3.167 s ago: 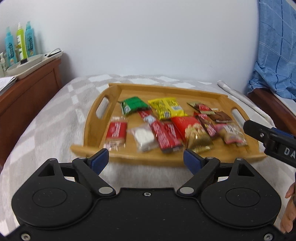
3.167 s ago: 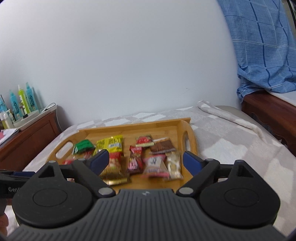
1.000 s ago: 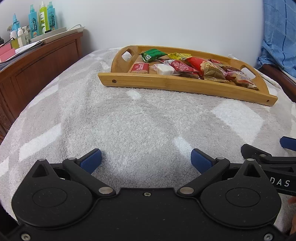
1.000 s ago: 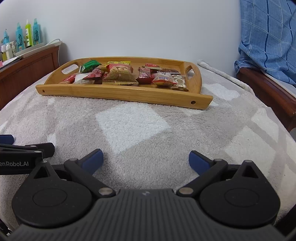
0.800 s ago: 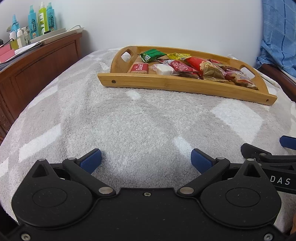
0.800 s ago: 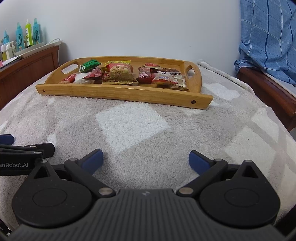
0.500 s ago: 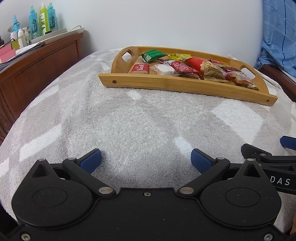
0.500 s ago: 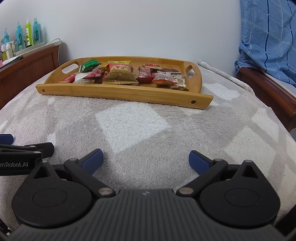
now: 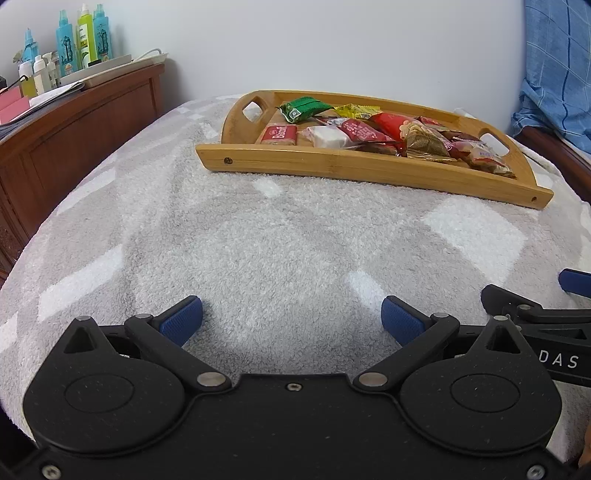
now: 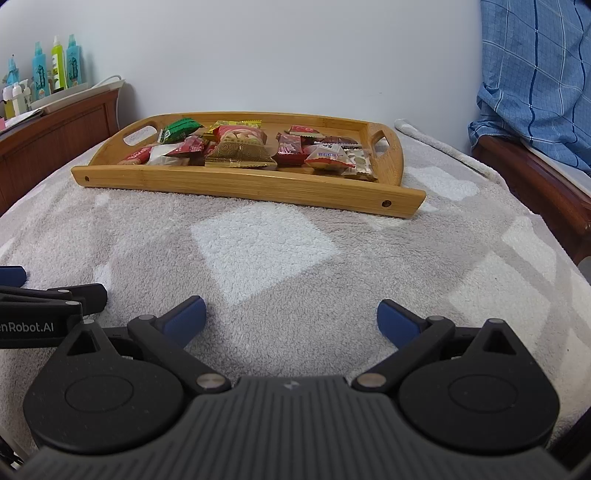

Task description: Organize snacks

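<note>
A wooden tray [image 9: 332, 164] [image 10: 236, 186] with two handle cut-outs lies on the far part of a grey-and-white checked blanket [image 9: 258, 240]. Several snack packets lie in it: a green one [image 9: 303, 108] [image 10: 180, 129], a yellow one [image 9: 356, 110], a red biscuit bar [image 9: 279, 134], a white one [image 9: 327, 136], a red-and-gold bag [image 10: 239, 146]. My left gripper [image 9: 291, 319] is open and empty, low over the near blanket. My right gripper [image 10: 291, 318] is open and empty beside it, to its right; its finger shows in the left wrist view [image 9: 517, 302].
A dark wooden cabinet [image 9: 74, 125] stands at the left with bottles [image 9: 79, 35] and papers on it. A blue checked cloth [image 10: 535, 74] hangs at the right over a wooden frame [image 10: 535, 184]. A white wall is behind the tray.
Over the last second nothing has visibly moved. About three seconds ago both grippers were close above the tray; they have since pulled back and down to the near blanket.
</note>
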